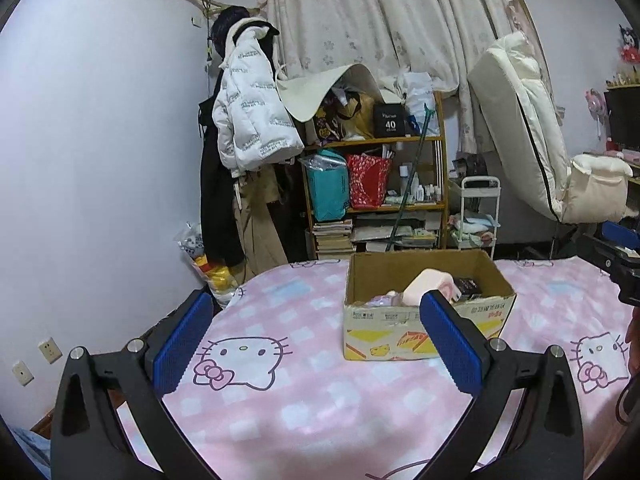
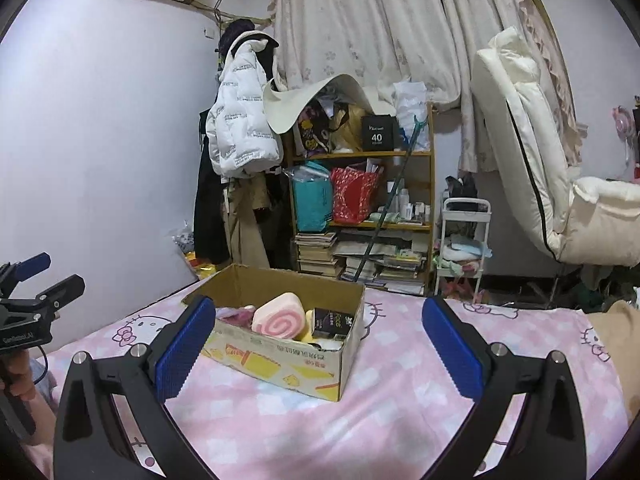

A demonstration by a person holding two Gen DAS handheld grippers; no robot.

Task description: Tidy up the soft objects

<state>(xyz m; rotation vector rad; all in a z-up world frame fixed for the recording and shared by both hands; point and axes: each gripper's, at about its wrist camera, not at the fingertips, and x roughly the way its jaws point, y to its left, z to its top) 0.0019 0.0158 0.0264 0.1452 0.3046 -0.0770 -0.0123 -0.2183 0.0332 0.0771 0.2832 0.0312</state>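
**Inspector:** Bedding first, left wrist view. One pink checked blanket (image 1: pixel 320 392) with cat-face prints covers the bed. One cardboard box (image 1: pixel 384 336) stands on it, flaps open, ahead and slightly right of centre.

**Clerk:** Room behind?

**Inspector:** Pale wall, one wooden shelf unit (image 1: pixel 400 140) crammed with bags and books, one white puffer jacket (image 1: pixel 248 112) hanging left of it, patterned curtains (image 1: pixel 380 12), one cream reclining chair (image 1: pixel 528 120) at right.

**Clerk:** Left hand-held gripper (image 1: pixel 316 344)?

**Inspector:** Jaws spread wide, nothing between the two blue pads (image 1: pixel 182 344). The right pad overlaps the box front in the picture; I cannot tell whether it touches.

**Clerk:** Right wrist view?

**Inspector:** Same blanket (image 2: pixel 360 420), same box (image 2: pixel 280 364), seen corner-on, left of centre. Counted inside: one pink swirl-roll cushion (image 2: pixel 278 316), one dark small carton (image 2: pixel 332 322) just beside it, one yellow piece (image 2: pixel 306 334) between them, partly hidden, and some pinkish soft items (image 2: pixel 236 314) at the left end, number unclear.

**Clerk:** Right hand-held gripper (image 2: pixel 320 344)?

**Inspector:** Fully parted, empty. The left pad (image 2: pixel 186 344) sits in front of the box's near corner. The other hand-held gripper (image 2: pixel 40 280) shows at the left edge, over the blanket's side.
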